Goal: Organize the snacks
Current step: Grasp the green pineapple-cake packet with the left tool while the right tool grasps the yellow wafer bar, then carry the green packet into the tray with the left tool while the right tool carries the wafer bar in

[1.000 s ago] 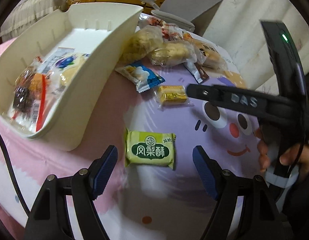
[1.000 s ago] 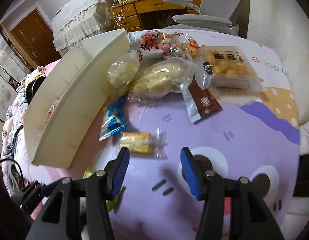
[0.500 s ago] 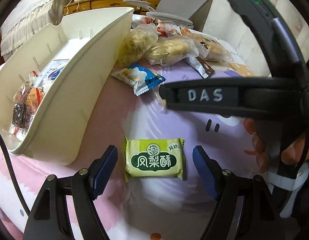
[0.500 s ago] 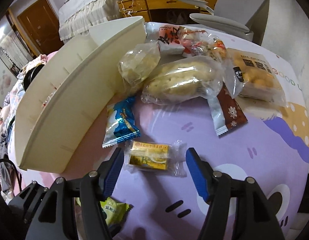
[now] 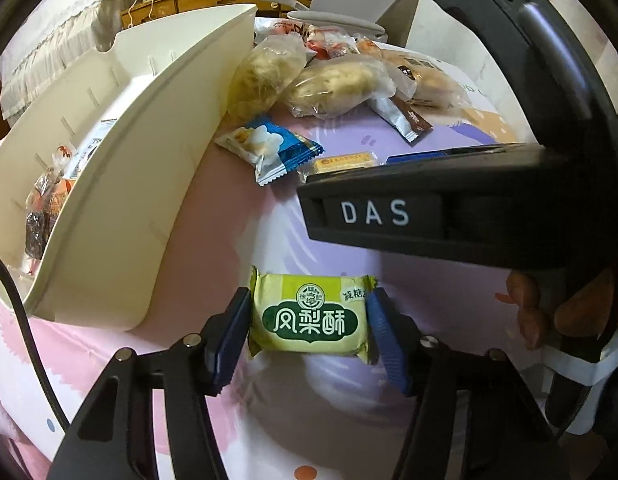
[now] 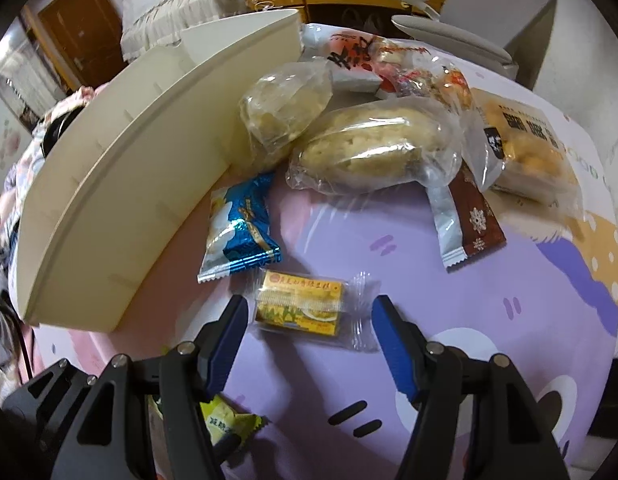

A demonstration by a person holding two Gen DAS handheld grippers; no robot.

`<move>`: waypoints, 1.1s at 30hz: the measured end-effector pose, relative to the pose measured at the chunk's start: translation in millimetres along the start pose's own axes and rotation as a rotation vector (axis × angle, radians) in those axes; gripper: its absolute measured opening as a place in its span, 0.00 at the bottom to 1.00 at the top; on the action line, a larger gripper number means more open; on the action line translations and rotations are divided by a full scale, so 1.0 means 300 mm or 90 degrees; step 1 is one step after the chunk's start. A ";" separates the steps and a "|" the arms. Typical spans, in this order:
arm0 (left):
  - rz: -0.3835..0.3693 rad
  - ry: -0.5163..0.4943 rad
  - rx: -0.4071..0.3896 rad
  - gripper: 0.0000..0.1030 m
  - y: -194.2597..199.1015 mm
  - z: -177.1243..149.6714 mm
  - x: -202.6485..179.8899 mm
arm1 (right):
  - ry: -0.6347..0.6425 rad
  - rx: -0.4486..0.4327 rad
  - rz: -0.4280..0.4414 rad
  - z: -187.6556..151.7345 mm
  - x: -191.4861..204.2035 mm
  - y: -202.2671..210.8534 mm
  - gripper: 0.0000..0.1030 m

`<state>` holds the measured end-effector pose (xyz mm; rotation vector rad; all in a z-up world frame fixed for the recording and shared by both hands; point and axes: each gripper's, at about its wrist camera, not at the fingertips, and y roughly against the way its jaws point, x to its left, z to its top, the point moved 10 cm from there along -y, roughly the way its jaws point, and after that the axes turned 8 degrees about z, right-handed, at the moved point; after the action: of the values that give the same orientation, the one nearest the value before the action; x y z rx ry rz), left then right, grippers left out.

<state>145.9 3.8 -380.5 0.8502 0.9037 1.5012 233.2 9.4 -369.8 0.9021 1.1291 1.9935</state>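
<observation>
My left gripper (image 5: 309, 326) has closed its blue pads on both ends of a green pineapple-cake packet (image 5: 309, 316) that lies on the tablecloth. A corner of that packet shows in the right wrist view (image 6: 229, 424). My right gripper (image 6: 309, 320) is open, its pads on either side of a yellow cake in clear wrap (image 6: 301, 308), not touching it. The right gripper's body (image 5: 429, 216) crosses the left wrist view and hides part of the yellow cake (image 5: 345, 162). The white bin (image 5: 121, 200) stands to the left with several snacks inside.
A blue packet (image 6: 241, 228) lies by the bin's wall (image 6: 121, 184). Behind it are two clear bags of pastry (image 6: 373, 148), a brown-and-silver sachet (image 6: 469, 220), a boxed snack (image 6: 525, 148) and red-and-white packets (image 6: 373, 64). A chair stands beyond the table.
My left gripper moved forward and closed on the green packet. My right gripper moved forward and down until its open pads flank the yellow cake.
</observation>
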 end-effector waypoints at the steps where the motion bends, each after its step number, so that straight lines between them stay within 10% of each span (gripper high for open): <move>1: 0.002 -0.002 0.003 0.56 0.001 -0.003 -0.003 | 0.000 0.002 0.000 0.000 0.001 0.000 0.62; 21: 0.000 0.016 0.105 0.48 0.110 -0.098 0.036 | -0.007 0.105 0.018 -0.017 0.006 -0.001 0.44; 33: 0.006 0.012 0.056 0.48 0.339 -0.017 0.100 | -0.063 0.178 0.059 -0.199 -0.010 0.136 0.44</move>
<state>93.5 25.8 -290.8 0.9059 0.9866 1.4885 177.4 -35.2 -357.3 1.2014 1.3515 1.8676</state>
